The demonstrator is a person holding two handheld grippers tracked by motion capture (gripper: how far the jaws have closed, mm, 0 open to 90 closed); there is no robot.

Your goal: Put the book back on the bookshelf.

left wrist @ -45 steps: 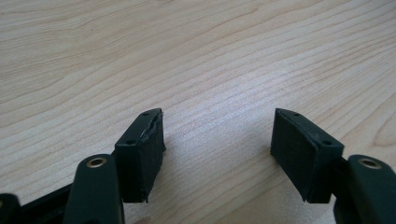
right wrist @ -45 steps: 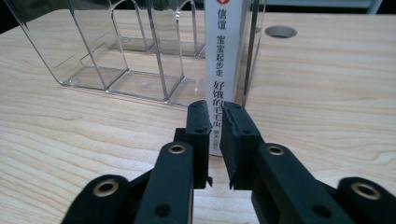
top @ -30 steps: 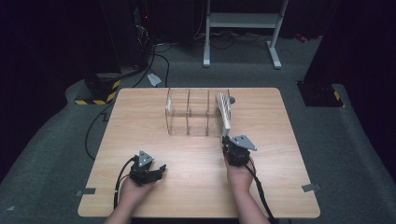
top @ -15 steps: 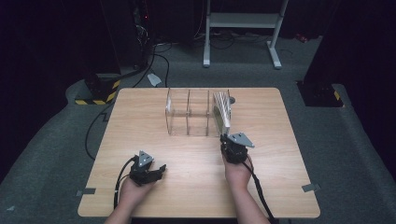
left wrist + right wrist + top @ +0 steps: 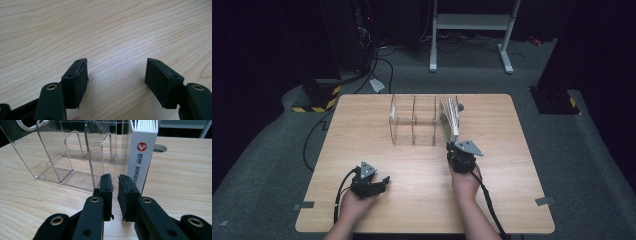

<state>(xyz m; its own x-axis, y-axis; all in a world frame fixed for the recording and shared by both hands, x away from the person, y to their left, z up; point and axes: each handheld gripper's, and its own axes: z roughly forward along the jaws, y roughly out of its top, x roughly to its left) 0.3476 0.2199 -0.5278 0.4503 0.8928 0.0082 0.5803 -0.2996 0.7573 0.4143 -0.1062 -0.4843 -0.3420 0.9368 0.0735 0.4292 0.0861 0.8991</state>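
A clear plastic rack (image 5: 413, 121) with three upright compartments stands at the back middle of the wooden table (image 5: 362, 125). A white book (image 5: 450, 119) with red logo and printed spine (image 5: 142, 152) stands upright in its right compartment. My right gripper (image 5: 453, 147) sits just in front of that compartment. Its jaws (image 5: 115, 182) are shut with nothing between them, close to the rack's front wall (image 5: 75, 157) and left of the book's spine. My left gripper (image 5: 384, 181) rests low over the table at the front left. It (image 5: 116, 75) is open over bare wood.
A round cable hole (image 5: 460, 107) lies in the tabletop behind the rack, also seen in the right gripper view (image 5: 160, 148). A metal stand (image 5: 472, 22) and cables (image 5: 377, 60) are on the floor beyond the table. Cables trail from both grippers.
My right gripper has edged a little toward the rack. The left gripper, the rack and the book have kept still.
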